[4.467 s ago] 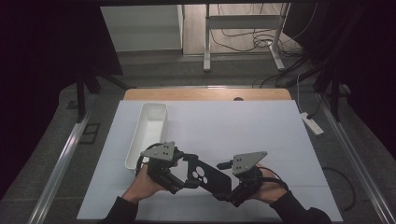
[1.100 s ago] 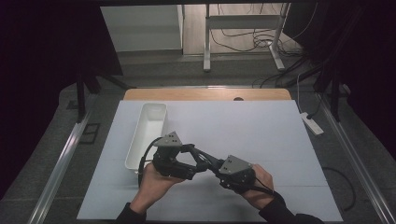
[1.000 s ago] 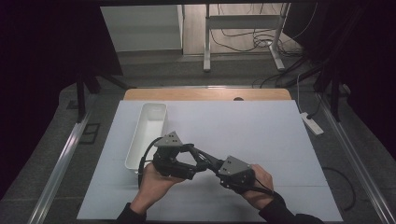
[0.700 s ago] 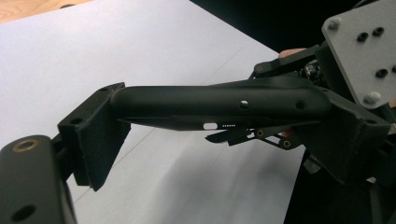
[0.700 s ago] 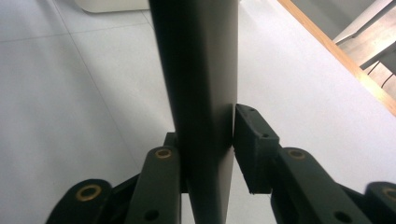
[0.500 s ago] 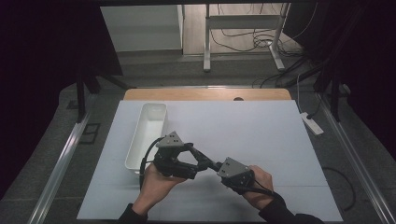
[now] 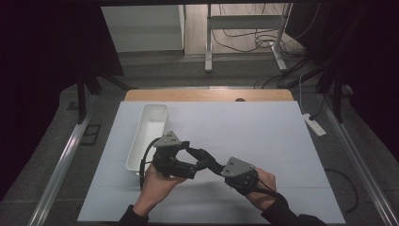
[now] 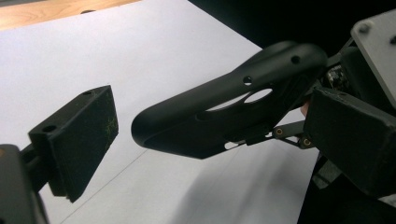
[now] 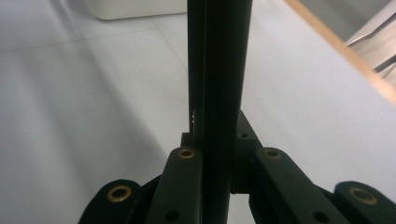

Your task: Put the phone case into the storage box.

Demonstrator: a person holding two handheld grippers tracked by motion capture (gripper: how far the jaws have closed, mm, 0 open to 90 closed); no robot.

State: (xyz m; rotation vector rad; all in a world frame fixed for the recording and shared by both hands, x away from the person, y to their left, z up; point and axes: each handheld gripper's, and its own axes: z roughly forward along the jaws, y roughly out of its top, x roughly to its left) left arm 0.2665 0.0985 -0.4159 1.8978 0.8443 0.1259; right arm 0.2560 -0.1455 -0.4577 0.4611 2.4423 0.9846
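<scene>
A flat black plastic piece (image 7: 203, 157) with holes hangs over the white table cover between my two grippers. My right gripper (image 7: 220, 169) is shut on one end of it; in the right gripper view the black piece (image 9: 219, 56) stands edge-on, pinched where the right gripper (image 9: 217, 135) closes. My left gripper (image 7: 190, 165) is open. In the left gripper view the rounded end of the black piece (image 8: 224, 112) floats inside the left gripper (image 8: 210, 140), clear of both pads (image 8: 77, 140).
A long white tray (image 7: 149, 134) lies on the white cover (image 7: 263, 132) just left of my left hand, and the same tray (image 9: 140, 7) is ahead of the right gripper. A wooden table edge (image 7: 207, 95) runs along the back. Cables lie on the floor beyond.
Since 4.5 s ago both hands have turned and closed in, and the black piece now bridges them. Over the last second the right hand has slid slightly toward the table's front edge.
</scene>
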